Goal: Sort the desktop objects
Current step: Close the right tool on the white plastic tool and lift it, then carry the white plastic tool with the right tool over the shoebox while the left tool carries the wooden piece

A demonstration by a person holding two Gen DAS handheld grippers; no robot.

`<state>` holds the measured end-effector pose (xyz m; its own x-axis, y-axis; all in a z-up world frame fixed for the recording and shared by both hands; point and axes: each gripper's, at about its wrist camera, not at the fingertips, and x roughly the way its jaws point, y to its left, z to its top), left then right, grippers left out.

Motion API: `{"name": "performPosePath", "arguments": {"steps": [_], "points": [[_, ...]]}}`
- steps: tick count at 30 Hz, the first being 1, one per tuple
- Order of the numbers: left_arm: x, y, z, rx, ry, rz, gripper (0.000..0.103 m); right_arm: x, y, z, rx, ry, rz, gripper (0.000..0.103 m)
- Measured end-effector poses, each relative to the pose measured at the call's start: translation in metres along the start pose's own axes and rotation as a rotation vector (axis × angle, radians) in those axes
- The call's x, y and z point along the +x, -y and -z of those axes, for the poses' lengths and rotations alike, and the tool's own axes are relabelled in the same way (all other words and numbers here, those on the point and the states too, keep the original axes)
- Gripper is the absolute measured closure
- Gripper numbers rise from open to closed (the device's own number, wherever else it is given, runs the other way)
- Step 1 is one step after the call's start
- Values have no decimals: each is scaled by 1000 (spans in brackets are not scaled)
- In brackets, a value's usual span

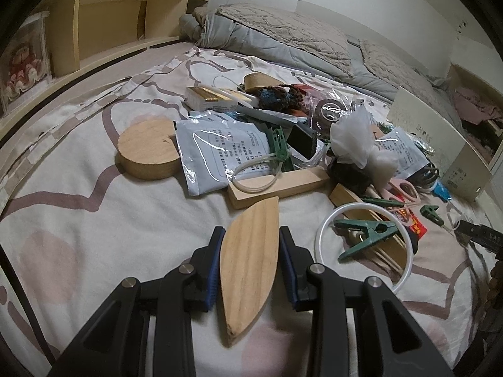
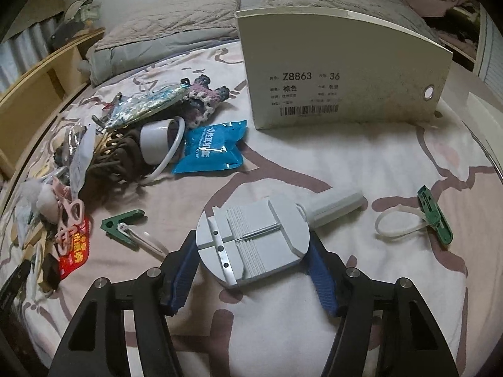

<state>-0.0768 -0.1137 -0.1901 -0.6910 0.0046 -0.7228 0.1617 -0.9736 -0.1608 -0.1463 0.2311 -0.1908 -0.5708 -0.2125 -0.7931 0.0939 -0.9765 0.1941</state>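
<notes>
Two grippers over the bed, each with a thing between its blue pads.

Your largest thing here is the bedsheet [image 2: 393, 163] carrying it all; the white shoe box [image 2: 339, 72] stands toward its far edge, and the heap of packets, clips and wood lies to the left in the right wrist view. Your left gripper [image 1: 250, 248] is clenched on the leaf-shaped wooden piece [image 1: 248, 270], its point toward the camera, just nearer than the wooden bar [image 1: 279, 185]; the round wooden block [image 1: 147, 147] lies at the heap's left side. Your right gripper [image 2: 253, 251] has the grey round tool [image 2: 254, 238] between its spread fingers, but you cannot tell whether the pads press it. A green clip [image 2: 435, 216] lies near the sheet's right edge.
</notes>
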Motion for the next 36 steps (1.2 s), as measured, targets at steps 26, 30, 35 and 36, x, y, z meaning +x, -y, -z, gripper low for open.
{"name": "performPosePath", "arguments": {"steps": [26, 30, 35, 36], "points": [[-14, 25, -43, 6, 55, 59, 70, -44, 1, -30, -100, 120, -43, 37], [-19, 46, -61, 65, 87, 78, 70, -50, 3, -37, -113, 151, -36, 37], [-25, 70, -81, 132, 122, 105, 70, -60, 10, -48, -116, 186, -31, 37], [-26, 75, -83, 142, 127, 112, 70, -62, 11, -50, -117, 194, -29, 37]]}}
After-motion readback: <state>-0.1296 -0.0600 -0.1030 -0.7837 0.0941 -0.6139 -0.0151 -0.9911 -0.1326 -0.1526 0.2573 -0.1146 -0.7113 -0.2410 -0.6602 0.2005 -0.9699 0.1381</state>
